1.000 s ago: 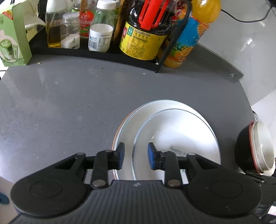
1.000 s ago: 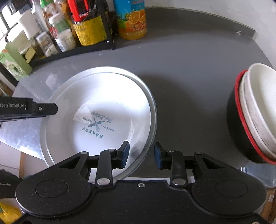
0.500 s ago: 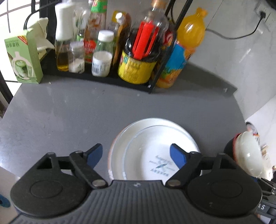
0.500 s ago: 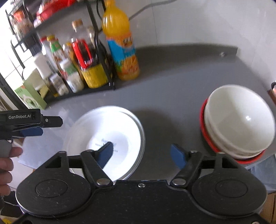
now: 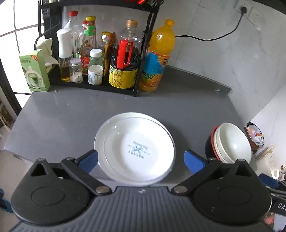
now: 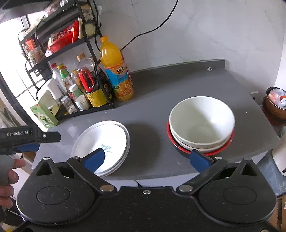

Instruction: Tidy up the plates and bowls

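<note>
1. Left gripper (image 5: 141,159): jaws spread wide and grasping nothing, blue pads (image 5: 88,161) on either side of the stacked plates (image 5: 135,146), raised above them
2. Right gripper (image 6: 146,159): jaws likewise released and empty, held above the front edge of the countertop (image 6: 178,92)
3. Plates: white, nested, with a blue printed mark in the middle, resting flat near the front edge of the grey countertop; stacked bowls (image 6: 201,123) stand well apart to their right, white bowls nested in a red-rimmed dark one
4. Left wrist view only: the plate mark seen head-on, the socket (image 5: 243,8) on the wall, and the dark outer wall of the lowest bowl
5. Right wrist view only: the inside of the top bowl, the upper shelves of the black rack (image 6: 59,41), the left gripper from the side and the person's hand (image 6: 8,178) on its grip
6. Surface and room: the rack of condiment bottles at the back left, an orange juice bottle (image 6: 116,69) just beside it, a green carton (image 5: 34,71) at its left end, pale marble-look walls, a black cable (image 5: 214,35) and a window at far left
</note>
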`<state>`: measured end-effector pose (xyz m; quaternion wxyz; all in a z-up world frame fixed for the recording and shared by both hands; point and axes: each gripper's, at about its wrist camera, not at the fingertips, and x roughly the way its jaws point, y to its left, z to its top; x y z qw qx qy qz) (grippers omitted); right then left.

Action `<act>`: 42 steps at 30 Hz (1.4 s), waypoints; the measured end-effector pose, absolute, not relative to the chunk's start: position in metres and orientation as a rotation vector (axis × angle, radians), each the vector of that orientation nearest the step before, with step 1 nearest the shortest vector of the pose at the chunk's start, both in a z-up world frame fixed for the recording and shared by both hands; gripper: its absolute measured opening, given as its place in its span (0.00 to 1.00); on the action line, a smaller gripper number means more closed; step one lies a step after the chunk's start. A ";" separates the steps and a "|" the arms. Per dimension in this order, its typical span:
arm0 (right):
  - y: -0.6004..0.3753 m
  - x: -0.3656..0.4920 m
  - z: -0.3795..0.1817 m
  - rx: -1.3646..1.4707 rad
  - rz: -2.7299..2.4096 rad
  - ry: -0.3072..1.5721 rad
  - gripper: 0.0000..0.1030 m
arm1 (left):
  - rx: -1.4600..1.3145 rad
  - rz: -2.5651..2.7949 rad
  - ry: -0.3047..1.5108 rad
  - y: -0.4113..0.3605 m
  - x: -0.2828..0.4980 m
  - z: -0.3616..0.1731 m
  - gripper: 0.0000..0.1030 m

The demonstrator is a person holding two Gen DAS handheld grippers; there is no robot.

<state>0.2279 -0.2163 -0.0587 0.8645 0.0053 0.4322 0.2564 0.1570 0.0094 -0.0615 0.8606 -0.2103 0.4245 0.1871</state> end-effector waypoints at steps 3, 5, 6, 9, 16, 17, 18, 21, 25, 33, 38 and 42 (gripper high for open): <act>-0.231 0.219 -0.052 0.020 0.535 0.896 1.00 | -0.427 0.399 0.885 -0.006 0.145 -0.051 0.99; -0.238 0.214 -0.047 0.022 0.533 0.890 1.00 | -0.422 0.402 0.877 -0.014 0.138 -0.044 0.99; -0.241 0.212 -0.044 0.021 0.532 0.885 1.00 | -0.421 0.404 0.872 -0.018 0.134 -0.041 0.99; -0.247 0.206 -0.037 0.005 0.516 0.871 1.00 | -0.412 0.403 0.869 -0.027 0.126 -0.034 0.99; -0.260 0.190 -0.023 0.007 0.489 0.846 1.00 | -0.356 0.380 0.870 -0.046 0.112 -0.018 0.99; -0.261 0.188 -0.022 0.007 0.482 0.845 1.00 | -0.357 0.376 0.866 -0.047 0.109 -0.016 0.99; -0.262 0.185 -0.020 0.009 0.474 0.842 1.00 | -0.358 0.375 0.864 -0.047 0.106 -0.014 0.99; -0.262 0.177 -0.016 0.018 0.458 0.837 1.00 | -0.335 0.365 0.857 -0.047 0.098 -0.008 0.99; -0.259 0.162 -0.010 0.021 0.440 0.818 1.00 | -0.325 0.334 0.843 -0.042 0.087 -0.001 0.99; -0.243 0.130 0.003 0.058 0.383 0.806 1.00 | -0.276 0.278 0.840 -0.031 0.058 0.008 0.99; -0.231 0.108 0.010 0.066 0.359 0.803 1.00 | -0.241 0.233 0.839 -0.026 0.041 0.010 0.99; -0.219 0.093 0.014 0.048 0.348 0.806 1.00 | -0.234 0.214 0.833 -0.018 0.030 0.013 0.99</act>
